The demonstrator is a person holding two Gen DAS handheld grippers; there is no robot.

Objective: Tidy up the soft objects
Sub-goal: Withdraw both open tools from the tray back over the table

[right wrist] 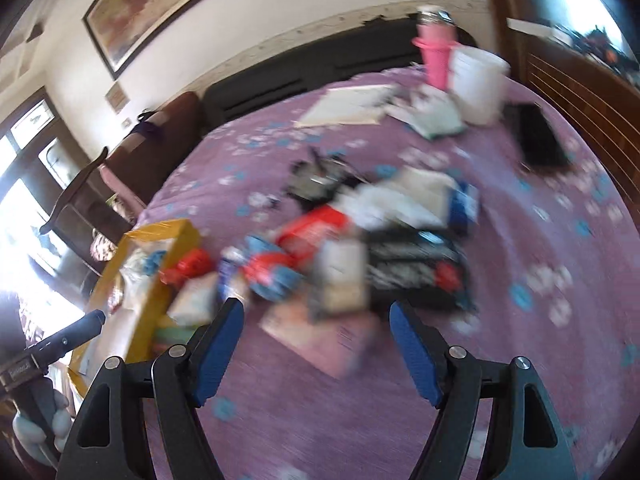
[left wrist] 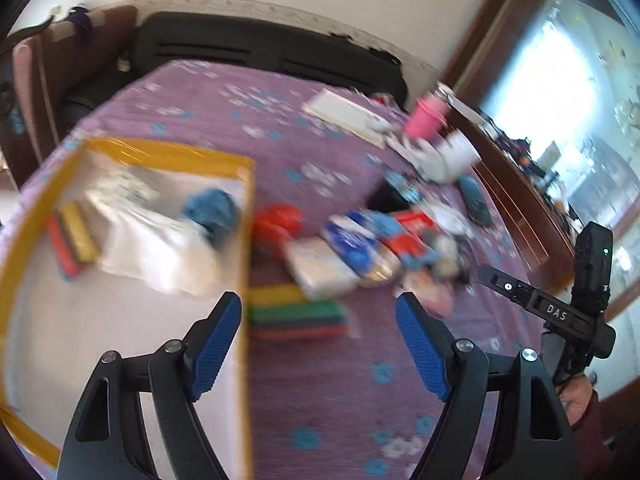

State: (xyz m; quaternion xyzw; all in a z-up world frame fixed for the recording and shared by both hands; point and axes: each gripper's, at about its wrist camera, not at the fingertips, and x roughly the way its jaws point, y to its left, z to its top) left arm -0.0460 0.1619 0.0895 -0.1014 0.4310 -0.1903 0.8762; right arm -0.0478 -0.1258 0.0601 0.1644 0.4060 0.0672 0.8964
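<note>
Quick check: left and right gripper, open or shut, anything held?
Left gripper: open, nothing between its pads, over the purple bedspread.
Right gripper: open, holding nothing.

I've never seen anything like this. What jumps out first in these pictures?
The purple flowered bedspread fills both views, with a jumbled heap of small packets and soft things at its middle. To the heap's left sits a yellow-rimmed box already holding a blue bundle and white bags. Up close, each open tool's blue pads frame the scene, holding nothing.
</note>
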